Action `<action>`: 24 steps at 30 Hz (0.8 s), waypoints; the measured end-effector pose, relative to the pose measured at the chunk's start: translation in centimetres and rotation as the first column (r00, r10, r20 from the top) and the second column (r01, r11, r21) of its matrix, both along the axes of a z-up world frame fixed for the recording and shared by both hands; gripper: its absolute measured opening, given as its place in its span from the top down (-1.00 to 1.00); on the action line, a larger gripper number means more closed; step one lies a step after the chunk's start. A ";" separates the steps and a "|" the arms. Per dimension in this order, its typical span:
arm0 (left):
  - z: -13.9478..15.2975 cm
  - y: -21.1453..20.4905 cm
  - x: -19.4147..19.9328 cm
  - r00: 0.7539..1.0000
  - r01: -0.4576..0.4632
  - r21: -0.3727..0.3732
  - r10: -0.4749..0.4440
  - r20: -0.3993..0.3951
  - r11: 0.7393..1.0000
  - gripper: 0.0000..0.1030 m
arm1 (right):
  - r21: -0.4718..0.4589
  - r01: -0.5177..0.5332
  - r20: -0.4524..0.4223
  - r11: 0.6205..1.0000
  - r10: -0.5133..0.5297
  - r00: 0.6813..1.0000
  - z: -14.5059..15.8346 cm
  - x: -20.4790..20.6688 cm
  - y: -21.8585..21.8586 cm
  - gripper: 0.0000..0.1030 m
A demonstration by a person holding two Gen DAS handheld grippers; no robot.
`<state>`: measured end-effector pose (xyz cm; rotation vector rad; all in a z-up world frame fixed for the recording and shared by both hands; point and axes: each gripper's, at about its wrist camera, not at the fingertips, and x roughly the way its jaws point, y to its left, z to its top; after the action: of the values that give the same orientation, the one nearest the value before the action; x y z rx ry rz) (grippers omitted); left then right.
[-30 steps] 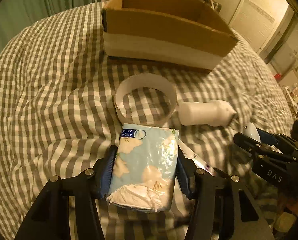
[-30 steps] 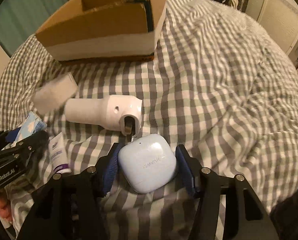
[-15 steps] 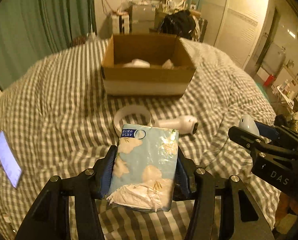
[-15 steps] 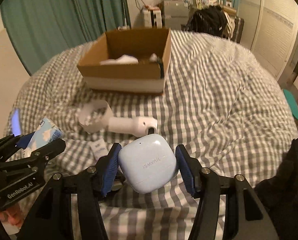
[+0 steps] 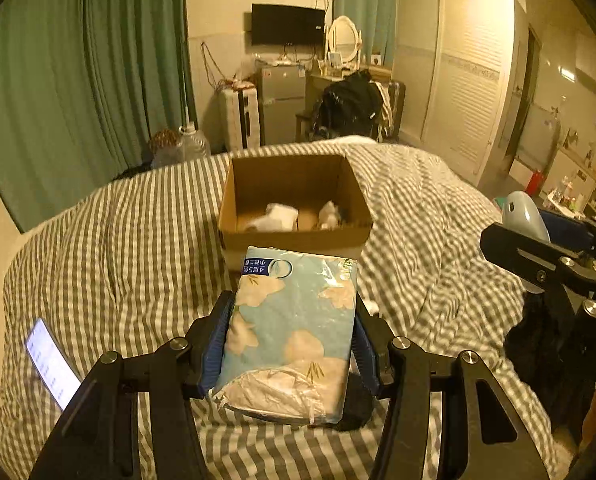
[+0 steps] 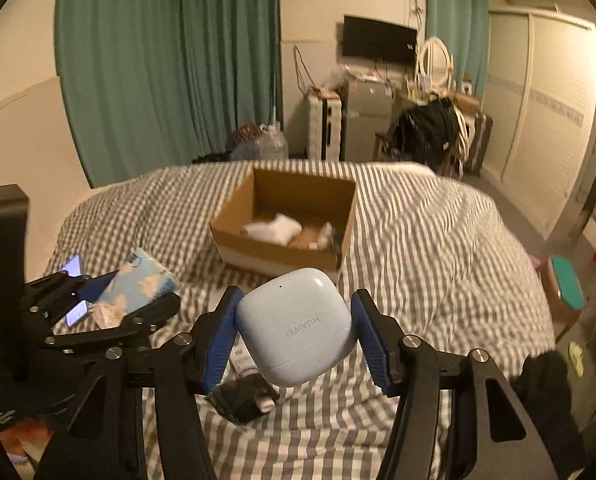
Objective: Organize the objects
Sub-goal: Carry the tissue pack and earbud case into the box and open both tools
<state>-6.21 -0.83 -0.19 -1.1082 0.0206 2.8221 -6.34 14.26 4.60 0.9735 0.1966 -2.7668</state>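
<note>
Above bed (image 5: 98,248) | left gripper (image 5: 290,336) clamps tissue pack (image 5: 294,320) | right gripper (image 6: 294,332) clamps earbud case (image 6: 298,328) | box (image 6: 234,236) contents blurred, perhaps cloth

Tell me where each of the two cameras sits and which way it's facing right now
Left wrist: rides the left tongs, looking along them over the checked bed to the cardboard box; they clamp a tissue pack, with the right tongs at the right edge.
Right wrist: rides the right tongs, facing the same box; they clamp a pale blue earbud case, with the left tongs at left.
Shared: box, bed, green curtains, both tongs.
</note>
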 end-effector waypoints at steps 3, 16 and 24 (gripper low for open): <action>1.1 -0.1 -1.6 1.000 0.003 -0.007 -0.003 -0.023 1.000 -0.08 | 0.015 -0.017 -0.026 1.000 0.017 1.000 1.4 -1.0 -0.6 -0.08; 2.0 -1.4 -14.2 1.000 -0.013 -0.021 0.013 -0.025 1.000 -0.08 | 0.001 -0.068 -0.019 0.998 0.068 0.997 3.7 -13.0 -2.4 -0.08; -3.2 -2.2 -23.6 0.998 -0.039 0.002 0.039 0.051 0.999 -0.08 | -0.031 -0.059 0.051 0.998 0.061 0.997 0.1 -23.9 -2.6 -0.08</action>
<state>-29.79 -3.05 -3.35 -1.1930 -0.0095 2.8257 -30.24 11.70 4.69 1.0133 0.1740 -2.6796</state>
